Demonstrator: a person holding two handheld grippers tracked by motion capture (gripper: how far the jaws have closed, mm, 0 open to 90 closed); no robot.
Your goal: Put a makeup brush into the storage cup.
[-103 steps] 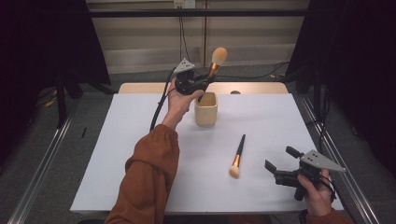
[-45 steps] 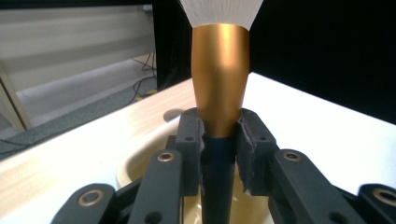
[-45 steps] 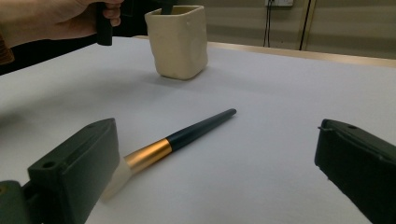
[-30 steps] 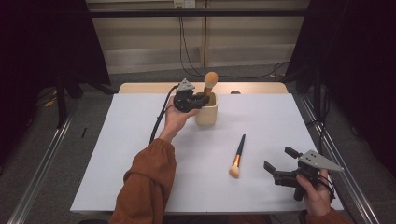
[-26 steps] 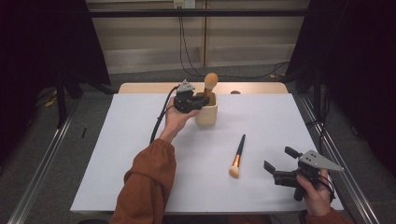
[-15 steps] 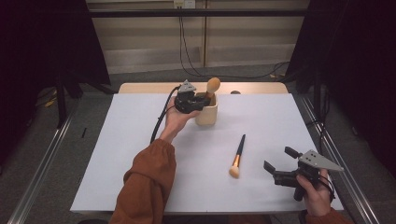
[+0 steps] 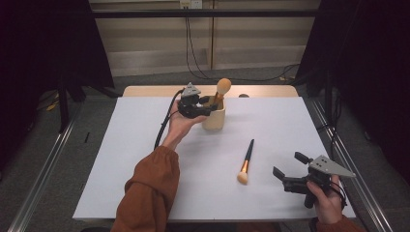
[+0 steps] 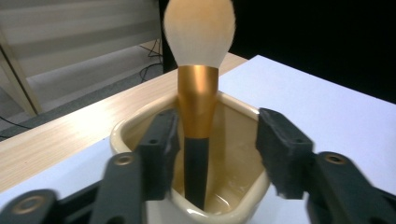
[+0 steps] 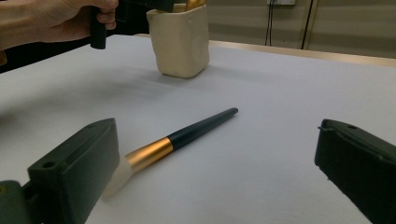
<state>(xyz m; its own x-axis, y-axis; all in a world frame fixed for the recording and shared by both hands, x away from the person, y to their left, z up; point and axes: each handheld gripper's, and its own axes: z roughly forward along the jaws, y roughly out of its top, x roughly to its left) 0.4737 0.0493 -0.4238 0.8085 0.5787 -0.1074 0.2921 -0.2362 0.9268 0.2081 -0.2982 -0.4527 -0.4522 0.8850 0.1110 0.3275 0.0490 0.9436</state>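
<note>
Brush (fluffy head, gold ferrule) is standing in the glossy cream cup near the worktop's far edge; my left gripper is gaping around it, my right gripper idling open.

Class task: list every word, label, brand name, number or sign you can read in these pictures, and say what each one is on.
None can be read. The cup, the brush in it, the brush on the table and both grippers carry no visible text. The white wall fitting is too small to show any marking.
</note>
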